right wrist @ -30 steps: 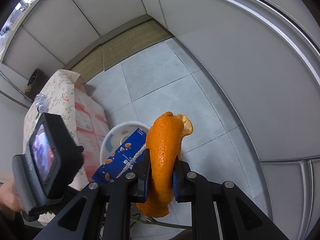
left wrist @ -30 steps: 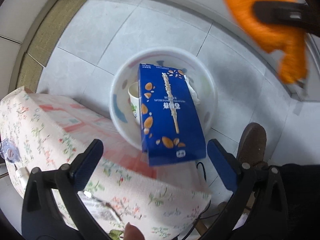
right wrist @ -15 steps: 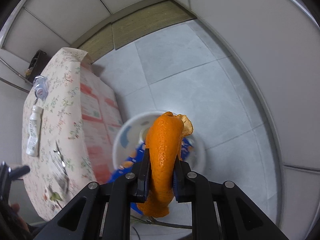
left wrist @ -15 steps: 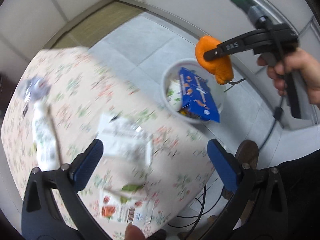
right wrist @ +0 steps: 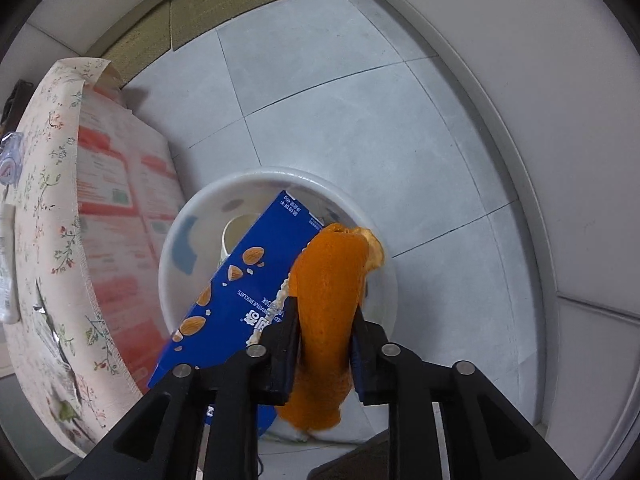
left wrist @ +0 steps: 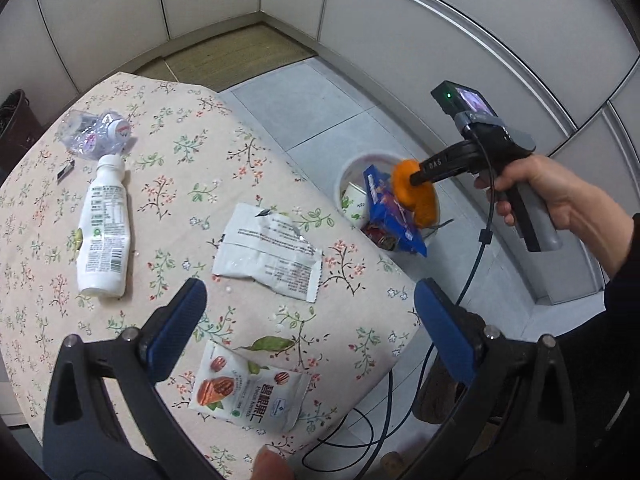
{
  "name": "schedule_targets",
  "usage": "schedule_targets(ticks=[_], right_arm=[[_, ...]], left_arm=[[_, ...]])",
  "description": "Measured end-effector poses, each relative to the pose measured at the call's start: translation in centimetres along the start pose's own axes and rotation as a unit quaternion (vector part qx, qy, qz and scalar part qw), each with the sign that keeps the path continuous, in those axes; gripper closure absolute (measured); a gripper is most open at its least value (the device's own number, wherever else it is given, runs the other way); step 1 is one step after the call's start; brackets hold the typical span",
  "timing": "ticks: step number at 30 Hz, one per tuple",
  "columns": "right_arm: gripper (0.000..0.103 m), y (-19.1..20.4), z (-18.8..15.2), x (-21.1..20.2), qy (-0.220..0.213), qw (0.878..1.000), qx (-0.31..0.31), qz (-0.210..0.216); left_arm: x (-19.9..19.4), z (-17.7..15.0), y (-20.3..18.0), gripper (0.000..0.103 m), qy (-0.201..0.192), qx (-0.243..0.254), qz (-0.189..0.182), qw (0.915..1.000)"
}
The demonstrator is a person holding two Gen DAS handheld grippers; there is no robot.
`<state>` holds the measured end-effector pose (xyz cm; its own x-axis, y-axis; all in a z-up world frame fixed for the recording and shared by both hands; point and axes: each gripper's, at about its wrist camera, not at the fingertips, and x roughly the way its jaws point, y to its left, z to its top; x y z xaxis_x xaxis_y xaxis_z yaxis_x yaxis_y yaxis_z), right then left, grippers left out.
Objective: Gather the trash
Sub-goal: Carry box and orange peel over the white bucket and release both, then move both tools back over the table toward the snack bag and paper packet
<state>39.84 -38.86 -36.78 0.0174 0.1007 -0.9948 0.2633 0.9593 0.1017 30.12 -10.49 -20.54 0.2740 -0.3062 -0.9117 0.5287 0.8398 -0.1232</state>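
Movement on my left side is the main change: a second ago my left gripper looked straight down at the white bin and the blue biscuit box tipped into it; now it has swung back over the table, fingers spread wide with nothing between them. My right gripper has meanwhile come from beside the bin to right over it, pads clamped on the orange peel, which hangs above the bin's rim next to the box. I judge the peel is ready to drop, and the left is lining up the next piece. Left of the bin, on the floral cloth, trash remains: a torn white wrapper nearest the bin, a pecan snack pouch close under my left fingers, a white bottle lying flat farther out, and a crumpled clear plastic bottle beyond it. Around the bin, grey floor tiles run to pale wall panels, with a woven mat in the corner.
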Motion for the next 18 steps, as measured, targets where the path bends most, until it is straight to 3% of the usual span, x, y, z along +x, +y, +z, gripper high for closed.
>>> schedule_targets(ticks=[2,6,14,18], right_arm=[[0.052,0.0,0.1,-0.7,-0.010,1.000,-0.001,0.007],[0.051,0.4,0.4,-2.2,-0.033,0.999,0.002,0.017],[0.051,1.4,-0.4,-7.2,-0.090,0.995,-0.015,0.028],[0.043,2.8,-1.5,-10.6,-0.127,0.990,-0.026,0.045]], left_arm=[[0.0,-0.2,0.1,0.000,0.000,0.003,0.001,1.0000],[-0.4,-0.5,0.5,0.000,-0.010,0.006,0.014,0.9998],[-1.7,-1.1,3.9,0.000,-0.034,-0.040,0.031,0.9981],[-3.2,-1.9,6.1,0.000,-0.050,-0.061,0.054,0.9954]])
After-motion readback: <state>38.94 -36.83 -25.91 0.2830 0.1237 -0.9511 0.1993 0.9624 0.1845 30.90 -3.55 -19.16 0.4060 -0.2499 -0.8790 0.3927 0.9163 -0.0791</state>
